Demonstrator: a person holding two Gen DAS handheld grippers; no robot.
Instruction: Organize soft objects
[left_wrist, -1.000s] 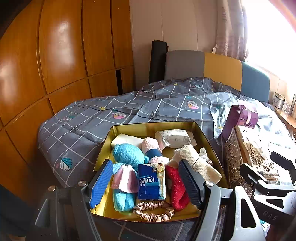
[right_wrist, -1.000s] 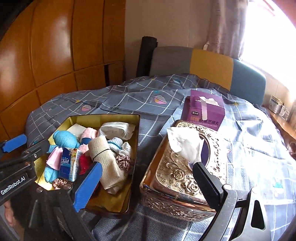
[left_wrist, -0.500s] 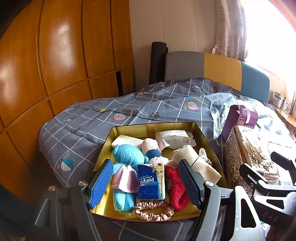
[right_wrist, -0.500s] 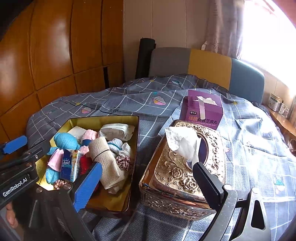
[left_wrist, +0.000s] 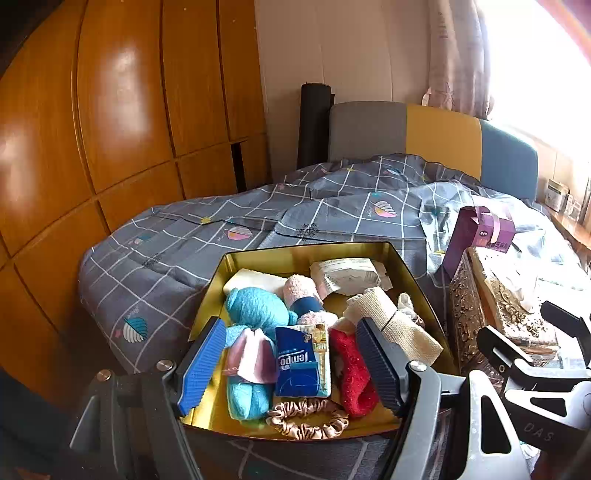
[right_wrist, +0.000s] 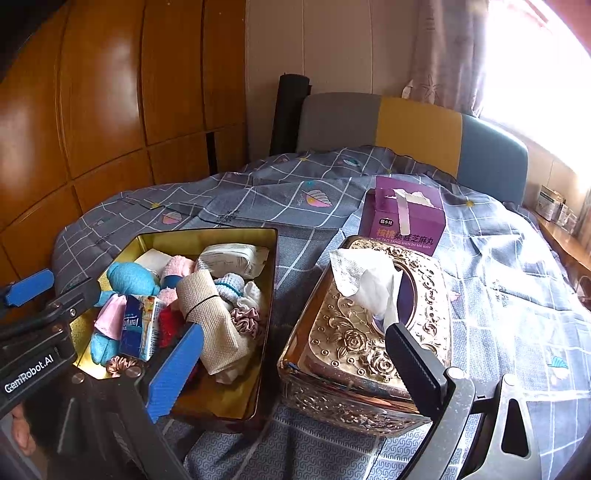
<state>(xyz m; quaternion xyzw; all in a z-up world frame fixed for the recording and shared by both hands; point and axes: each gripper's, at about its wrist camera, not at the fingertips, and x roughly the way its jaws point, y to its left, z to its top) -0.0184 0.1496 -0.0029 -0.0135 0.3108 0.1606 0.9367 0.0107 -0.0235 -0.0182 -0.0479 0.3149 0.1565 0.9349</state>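
A gold tin (left_wrist: 402, 266) sits on the bed (left_wrist: 155, 266), filling the lower centre of the left wrist view and the lower left of the right wrist view, and it already serves as the bin for the soft things: a turquoise fuzzy bundle (left_wrist: 258, 314), a red fuzzy sock (left_wrist: 351, 365), a rolled beige bandage (right_wrist: 210, 314), a blue tissue pack (left_wrist: 301, 363), a pink cloth (left_wrist: 253, 354) and a champagne scrunchie (left_wrist: 306, 421) lie heaped inside it, overlapping one another, with the scrunchie against the near wall. Just to the right of the tin stands an ornate gold tissue box (right_wrist: 369, 332) with a tissue poking up, and behind that a purple carton (right_wrist: 402, 218); both read as things outside the tin, probably left there because they are rigid boxes. The left claw (left_wrist: 291, 365) hangs over the near end of the tin with its jaws wide apart and nothing between the pads, framing the tissue pack and pink cloth as if lining up a pick. The right claw (right_wrist: 295, 373) is likewise spread and empty, straddling the gap between tin and tissue box. Compared with the pictures from a second ago, nothing in the tin has shifted and neither claw has changed its spread or its place; only the right wrist view sits very slightly differently, which I judge to be hand tremor and no real move.
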